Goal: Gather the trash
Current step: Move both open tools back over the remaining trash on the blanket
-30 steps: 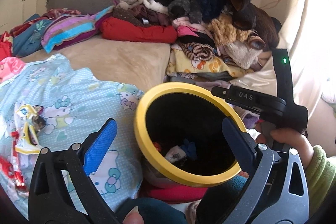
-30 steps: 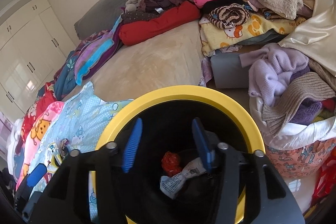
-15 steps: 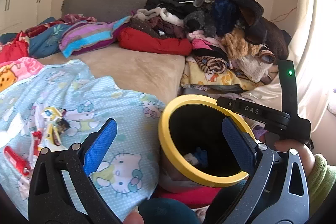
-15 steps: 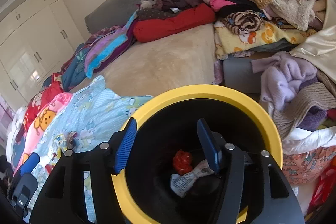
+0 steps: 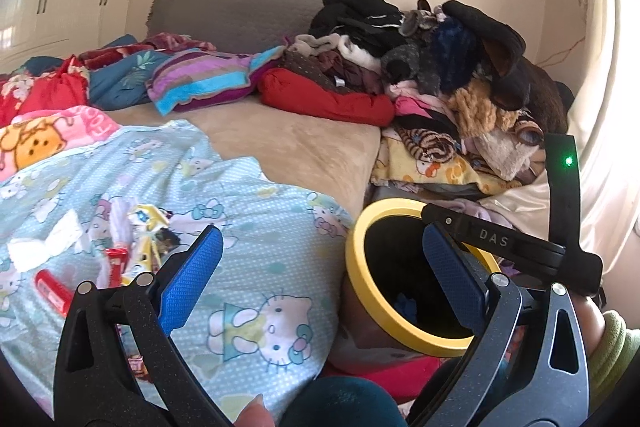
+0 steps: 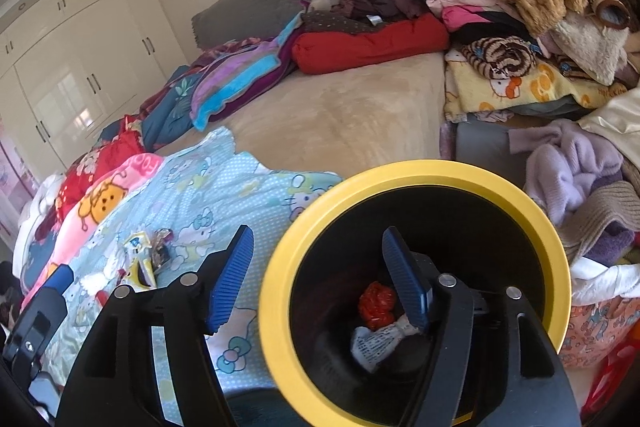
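1. The right gripper [image 6: 316,275] hangs over the yellow bin [image 6: 532,223]. Its jaws are opening and nothing is between them. One blue pad is over the dark inside of the bin and the other is outside the rim, over the blue blanket [image 6: 200,195].

2. Down in the bin lie a red crumpled ball [image 6: 376,305] and a white printed wrapper [image 6: 376,341]. They are already put away.

3. The left gripper [image 5: 320,279] is wide open and holds nothing. One pad is over the blanket and the other is in front of the bin's mouth.

4. The trash still to pick up is near, on the blue blanket to the left. There is a red tube [image 5: 52,291], a yellow wrapper [image 5: 146,227], a small red packet [image 5: 116,259] and a white tissue [image 5: 44,247]. They lie close together, some touching.

5. These things look very light and thin. The wrappers look crinkly and a bit slippery, so I think they can slide out of the pads. Pinching them across the bunched middle looks best.

6. The tissue looks soft and squashy. It seems fine to grab anywhere.

7. The red tube looks stiffer and round. Squeezing it across its middle should stop it from rolling away.

8. The blanket under them is soft, so the pads may catch the cloth too.

9. Farther back are the tan bed top [image 5: 288,143] and a big heap of clothes [image 5: 440,67]. That is not trash.
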`<state>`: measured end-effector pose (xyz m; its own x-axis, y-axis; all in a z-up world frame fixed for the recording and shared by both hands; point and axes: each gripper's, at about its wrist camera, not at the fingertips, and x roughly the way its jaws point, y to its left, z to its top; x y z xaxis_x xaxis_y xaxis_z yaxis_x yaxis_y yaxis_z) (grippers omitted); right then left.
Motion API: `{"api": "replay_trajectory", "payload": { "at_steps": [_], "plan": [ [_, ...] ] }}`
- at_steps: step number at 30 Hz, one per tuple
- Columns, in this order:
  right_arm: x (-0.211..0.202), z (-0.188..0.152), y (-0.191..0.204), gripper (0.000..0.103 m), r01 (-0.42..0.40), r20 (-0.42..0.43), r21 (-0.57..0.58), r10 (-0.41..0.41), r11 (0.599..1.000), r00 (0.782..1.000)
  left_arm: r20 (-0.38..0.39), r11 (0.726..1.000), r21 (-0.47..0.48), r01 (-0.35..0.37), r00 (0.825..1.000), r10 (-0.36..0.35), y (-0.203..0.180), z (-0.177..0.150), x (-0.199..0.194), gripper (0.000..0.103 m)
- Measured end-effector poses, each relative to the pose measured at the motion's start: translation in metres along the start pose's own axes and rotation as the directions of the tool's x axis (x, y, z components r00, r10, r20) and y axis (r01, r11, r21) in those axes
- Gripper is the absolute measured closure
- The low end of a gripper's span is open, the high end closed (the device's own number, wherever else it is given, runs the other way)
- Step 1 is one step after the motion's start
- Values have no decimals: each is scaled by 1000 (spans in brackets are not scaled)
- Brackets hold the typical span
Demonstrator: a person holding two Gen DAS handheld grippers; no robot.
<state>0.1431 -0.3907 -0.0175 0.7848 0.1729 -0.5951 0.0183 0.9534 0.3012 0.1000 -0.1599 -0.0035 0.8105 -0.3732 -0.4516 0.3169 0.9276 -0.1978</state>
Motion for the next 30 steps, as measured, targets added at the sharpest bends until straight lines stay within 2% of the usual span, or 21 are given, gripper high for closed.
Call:
{"api": "replay_trajectory", "payload": {
  "at_steps": [17,30],
  "plan": [
    [2,-14,52,36,-69,-10,-107,69,992,998,44,993,-77,-92,994,95,46,1,-23,11],
    [-2,-42,125,35,-186,-16,-268,189,945,982,60,978,-136,-160,984,170,87,-3,-39,11]
  ]
}}
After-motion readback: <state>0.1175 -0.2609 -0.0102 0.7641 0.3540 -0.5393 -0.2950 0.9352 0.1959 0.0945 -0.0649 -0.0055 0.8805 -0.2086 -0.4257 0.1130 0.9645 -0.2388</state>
